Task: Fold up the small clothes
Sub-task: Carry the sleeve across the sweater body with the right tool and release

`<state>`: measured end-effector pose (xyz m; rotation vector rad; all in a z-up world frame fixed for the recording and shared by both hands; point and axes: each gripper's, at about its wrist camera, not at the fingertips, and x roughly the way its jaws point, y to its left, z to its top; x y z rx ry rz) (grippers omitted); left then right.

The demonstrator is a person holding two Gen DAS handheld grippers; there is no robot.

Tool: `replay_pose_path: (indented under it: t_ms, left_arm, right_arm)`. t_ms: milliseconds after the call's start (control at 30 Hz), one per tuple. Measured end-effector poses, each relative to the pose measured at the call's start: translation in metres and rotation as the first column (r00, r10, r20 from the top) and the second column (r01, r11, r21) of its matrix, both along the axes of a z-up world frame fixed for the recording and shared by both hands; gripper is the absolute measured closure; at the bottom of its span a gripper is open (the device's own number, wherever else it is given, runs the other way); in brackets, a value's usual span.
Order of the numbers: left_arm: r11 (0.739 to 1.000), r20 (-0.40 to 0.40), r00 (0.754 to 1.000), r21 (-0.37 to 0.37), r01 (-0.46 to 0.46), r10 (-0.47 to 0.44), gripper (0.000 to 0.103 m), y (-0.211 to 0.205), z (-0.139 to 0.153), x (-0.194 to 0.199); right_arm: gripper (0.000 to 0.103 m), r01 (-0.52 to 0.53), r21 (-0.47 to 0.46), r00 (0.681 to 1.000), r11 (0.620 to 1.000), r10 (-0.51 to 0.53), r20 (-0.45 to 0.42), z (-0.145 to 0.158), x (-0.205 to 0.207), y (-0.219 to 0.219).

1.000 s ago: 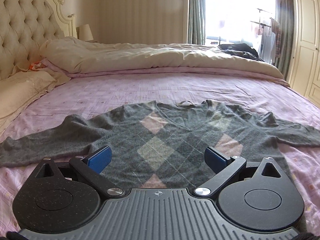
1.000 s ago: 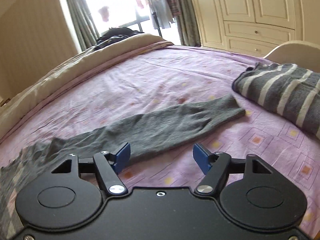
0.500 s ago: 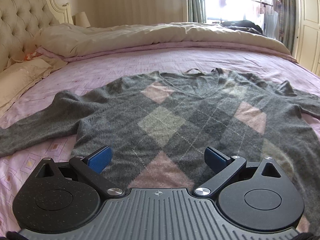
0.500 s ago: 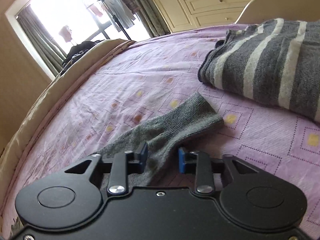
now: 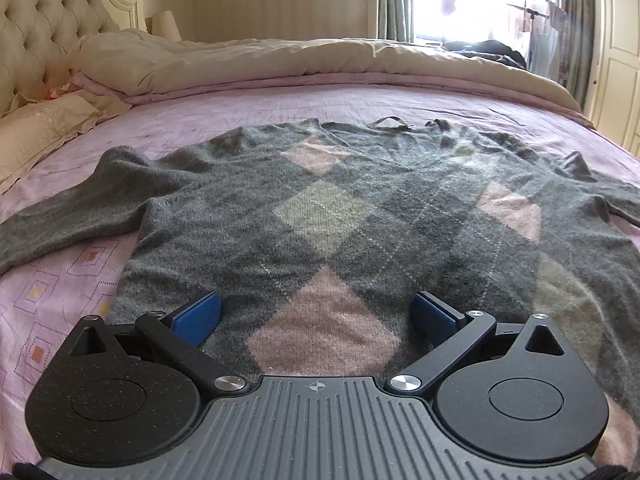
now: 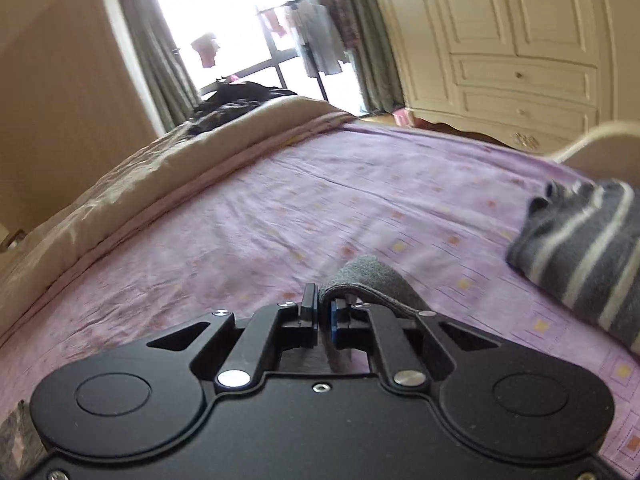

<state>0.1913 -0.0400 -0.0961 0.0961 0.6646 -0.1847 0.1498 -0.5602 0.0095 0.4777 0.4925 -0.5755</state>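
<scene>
A grey argyle sweater [image 5: 328, 216] with pink and pale diamonds lies flat, front up, on the purple bedsheet [image 5: 280, 108]. My left gripper [image 5: 316, 316] hovers low over its hem, jaws wide apart, nothing between the blue pads [image 5: 198, 316]. In the right wrist view my right gripper [image 6: 325, 314] is shut on the grey sleeve cuff [image 6: 372, 280], which is lifted off the sheet and drapes over the right finger. The sweater's other sleeve [image 5: 68, 220] stretches out to the left.
A folded grey sweater with white stripes [image 6: 588, 252] lies at the right on the bed. A beige duvet [image 5: 320, 60] is bunched along the far side, pillows [image 5: 36, 128] and a tufted headboard [image 5: 44, 20] at the left. A white wardrobe [image 6: 520, 40] stands beyond the bed.
My right gripper closed on the sleeve cuff and lifted it off the sheet, swinging left. My left gripper sank closer to the sweater's hem, still wide apart.
</scene>
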Motion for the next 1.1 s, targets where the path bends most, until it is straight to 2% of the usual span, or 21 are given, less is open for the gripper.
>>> replay_pose_path:
  t_ms: [100, 167, 233, 333, 433, 633, 733, 800, 833, 867, 933, 1000, 1033, 1100]
  left_arm:
    - [1.000, 0.004, 1.000, 0.004, -0.001, 0.001, 0.000, 0.000, 0.000, -0.001]
    - [1.000, 0.003, 1.000, -0.001, 0.000, 0.000, 0.000, 0.000, 0.000, -0.001]
    - [1.000, 0.003, 1.000, -0.007, 0.000, 0.000, 0.000, 0.000, 0.000, -0.001]
    - [1.000, 0.004, 1.000, -0.012, 0.000, 0.000, 0.000, 0.001, -0.001, -0.001]
    - [1.000, 0.005, 1.000, -0.013, 0.000, 0.000, 0.000, 0.002, -0.001, -0.001]
    - [1.000, 0.006, 1.000, -0.015, -0.001, 0.001, 0.000, 0.002, -0.001, -0.002]
    - [1.000, 0.005, 1.000, -0.016, -0.001, 0.001, 0.000, 0.003, -0.001, -0.002]
    - [1.000, 0.005, 1.000, -0.018, 0.000, 0.000, 0.000, 0.003, -0.001, -0.002]
    - [1.000, 0.005, 1.000, -0.020, 0.000, 0.000, 0.000, 0.003, -0.001, -0.002]
    - [1.000, 0.005, 1.000, -0.020, 0.000, 0.001, 0.000, 0.003, -0.001, -0.002]
    - [1.000, 0.005, 1.000, -0.020, 0.000, 0.001, 0.000, 0.004, -0.001, -0.001]
    - [1.000, 0.005, 1.000, -0.021, 0.000, 0.000, 0.000, 0.004, -0.001, -0.001]
    - [1.000, 0.005, 1.000, -0.020, -0.001, 0.001, 0.000, 0.004, -0.001, -0.002]
    - [1.000, 0.006, 1.000, -0.020, 0.000, 0.000, 0.000, 0.004, -0.002, -0.002]
  right_arm:
    - [0.091, -0.132, -0.055, 0.990, 0.990, 0.134, 0.035, 0.037, 0.032, 0.048]
    - [0.091, -0.229, -0.084, 0.971, 0.970, 0.234, 0.056, 0.058, 0.054, 0.084]
    - [0.091, -0.326, -0.108, 0.940, 0.939, 0.334, 0.069, 0.073, 0.075, 0.124]
    - [0.092, -0.476, -0.106, 0.870, 0.873, 0.485, 0.087, 0.083, 0.105, 0.189]
    - [0.092, -0.608, -0.079, 0.786, 0.790, 0.613, 0.080, 0.075, 0.135, 0.250]
    - [0.092, -0.797, -0.003, 0.605, 0.605, 0.796, -0.019, 0.032, 0.180, 0.357]
    - [0.090, -0.840, 0.046, 0.538, 0.541, 0.841, -0.061, 0.009, 0.187, 0.392]
    - [0.082, -0.860, 0.064, 0.503, 0.506, 0.862, -0.067, -0.003, 0.189, 0.403]
    - [0.082, -0.866, 0.075, 0.490, 0.494, 0.869, -0.066, -0.007, 0.187, 0.408]
    - [0.080, -0.869, 0.090, 0.483, 0.486, 0.874, -0.060, -0.010, 0.184, 0.410]
    - [0.068, -0.869, 0.096, 0.484, 0.486, 0.874, -0.040, -0.014, 0.175, 0.406]
    - [0.067, -0.860, 0.084, 0.503, 0.504, 0.864, -0.036, -0.014, 0.169, 0.398]
    - [0.067, -0.849, 0.079, 0.521, 0.522, 0.853, -0.035, -0.016, 0.164, 0.390]
    - [0.066, -0.811, 0.074, 0.579, 0.580, 0.815, -0.026, -0.022, 0.158, 0.373]
